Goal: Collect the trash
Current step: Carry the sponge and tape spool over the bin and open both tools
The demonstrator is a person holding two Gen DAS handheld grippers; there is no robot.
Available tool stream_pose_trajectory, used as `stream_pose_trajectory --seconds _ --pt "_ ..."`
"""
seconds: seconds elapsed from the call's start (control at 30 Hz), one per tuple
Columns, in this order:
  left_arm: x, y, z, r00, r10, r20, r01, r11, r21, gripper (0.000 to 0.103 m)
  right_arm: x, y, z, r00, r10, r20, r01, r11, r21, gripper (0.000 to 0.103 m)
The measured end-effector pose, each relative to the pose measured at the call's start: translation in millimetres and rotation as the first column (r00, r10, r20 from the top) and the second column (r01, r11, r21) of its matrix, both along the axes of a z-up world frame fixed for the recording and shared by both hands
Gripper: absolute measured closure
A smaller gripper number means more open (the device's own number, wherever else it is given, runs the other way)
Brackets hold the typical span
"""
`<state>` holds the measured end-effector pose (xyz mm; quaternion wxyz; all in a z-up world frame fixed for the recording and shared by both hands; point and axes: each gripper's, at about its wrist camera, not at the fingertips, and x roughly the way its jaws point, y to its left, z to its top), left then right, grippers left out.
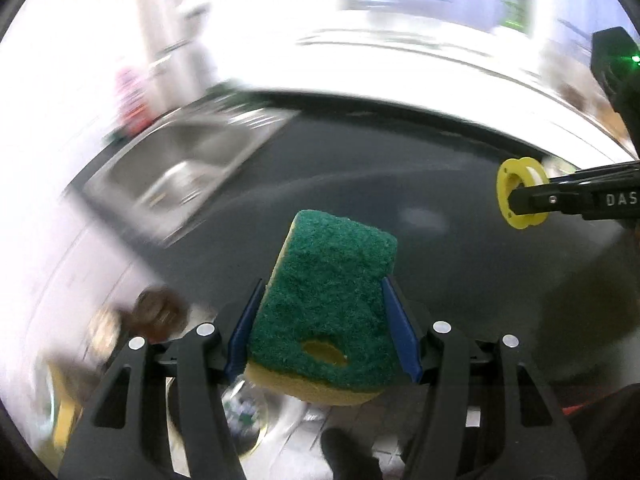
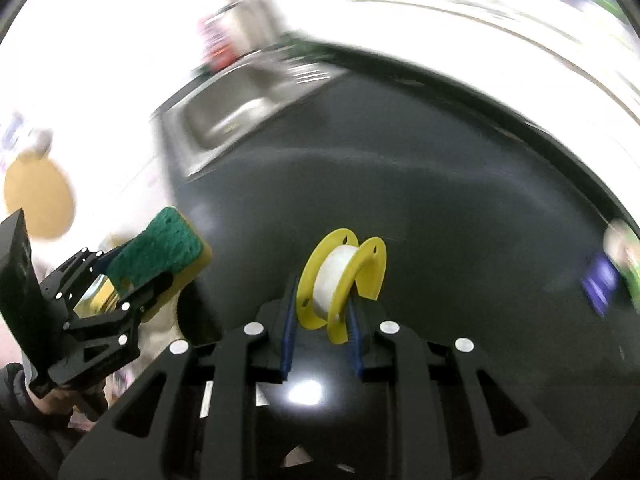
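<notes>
My left gripper (image 1: 322, 328) is shut on a green-and-yellow sponge (image 1: 328, 292), its blue pads pressing both sides. The sponge has a worn hole in its green face. It hangs above the dark counter (image 1: 400, 168). My right gripper (image 2: 322, 320) is shut on a yellow spool (image 2: 340, 280) wound with white tape, held by its flanges. The left wrist view shows the spool (image 1: 520, 194) at the right, clamped by the right gripper (image 1: 524, 200). In the right wrist view the sponge (image 2: 160, 252) and left gripper (image 2: 132, 280) sit at the lower left.
A steel sink (image 1: 180, 168) is set into the counter at the far left, with blurred bottles (image 1: 134, 100) behind it. A round tan board (image 2: 38, 196) shows at the left. Blurred blue and green items (image 2: 608, 276) lie at the counter's right. Below the left gripper lies a floor with clutter (image 1: 248, 404).
</notes>
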<state>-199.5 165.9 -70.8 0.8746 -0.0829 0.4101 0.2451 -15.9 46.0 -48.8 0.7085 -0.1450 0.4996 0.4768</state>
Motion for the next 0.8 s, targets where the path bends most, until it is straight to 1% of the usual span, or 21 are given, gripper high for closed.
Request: stream_pose_trajectory --seconds 0.07,0.13,0.17,0.2,0.23,0.27,0.3,0.33,0.4,0.47,0.5,0.57,0.67,0.8 --pt "-34.3 21.9 -6.9 0.995 0.099 -0.018 -0.099 0.995 -0.007 0.046 -31.6 48.0 -4.3 0.992 0.123 -0.019 -0.124 0.992 -0.003 0.081" --pt "-71.1 40.9 -16.8 0.980 0.194 -0.040 -0.195 0.980 -0.022 0.046 -60.5 81.0 -7.8 0.976 0.213 -0.038 -0.213 0.977 -0.002 0.081" --pt "-87.9 48.9 -21.9 0.970 0.237 -0.049 -0.239 0.970 -0.033 0.046 -80.8 103.5 -9.8 0.960 0.277 -0.050 -0.277 0.961 0.001 0.081" --pt "-98.6 53.8 -25.2 0.962 0.266 -0.057 -0.269 0.962 -0.039 0.046 -94.5 116.0 -11.2 0.948 0.315 -0.053 -0.315 0.949 0.003 0.081" --pt "-116.7 62.5 -31.6 0.949 0.309 -0.070 -0.312 0.949 -0.049 0.046 -112.3 132.6 -14.0 0.929 0.366 -0.057 -0.366 0.930 0.005 0.081" --pt "-129.5 68.4 -36.8 0.938 0.339 -0.079 -0.343 0.938 -0.056 0.046 -122.8 142.4 -16.8 0.917 0.395 -0.063 -0.395 0.919 0.004 0.081" --pt "-141.8 74.4 -42.0 0.926 0.367 -0.089 -0.373 0.926 -0.063 0.046 -142.3 160.9 -22.6 0.896 0.436 -0.081 -0.438 0.899 -0.005 0.081" --pt "-150.6 77.7 -45.6 0.918 0.384 -0.094 -0.391 0.918 -0.067 0.046 -153.0 171.5 -27.1 0.881 0.462 -0.101 -0.465 0.885 -0.008 0.081" --pt "-171.0 89.1 -56.5 0.899 0.427 -0.103 -0.436 0.895 -0.092 0.046 -175.8 192.2 -37.1 0.853 0.505 -0.130 -0.512 0.859 -0.021 0.081" --pt "-184.1 97.9 -63.5 0.885 0.454 -0.105 -0.465 0.878 -0.114 0.046 -197.2 214.5 -48.2 0.828 0.541 -0.148 -0.552 0.833 -0.040 0.081" --pt "-191.3 102.2 -67.3 0.880 0.462 -0.106 -0.473 0.872 -0.124 0.046 -203.0 222.8 -53.2 0.820 0.550 -0.155 -0.563 0.825 -0.047 0.081" --pt "-199.3 107.7 -73.1 0.874 0.474 -0.106 -0.485 0.865 -0.130 0.046 -216.0 233.8 -61.4 0.809 0.562 -0.172 -0.578 0.813 -0.060 0.081" --pt "-206.8 114.3 -78.4 0.872 0.478 -0.105 -0.489 0.862 -0.136 0.045 -227.4 251.6 -71.3 0.799 0.569 -0.194 -0.591 0.803 -0.077 0.081" --pt "-207.8 125.0 -87.1 0.873 0.478 -0.098 -0.488 0.858 -0.161 0.045 -238.6 266.9 -82.3 0.791 0.580 -0.197 -0.605 0.788 -0.109 0.081"
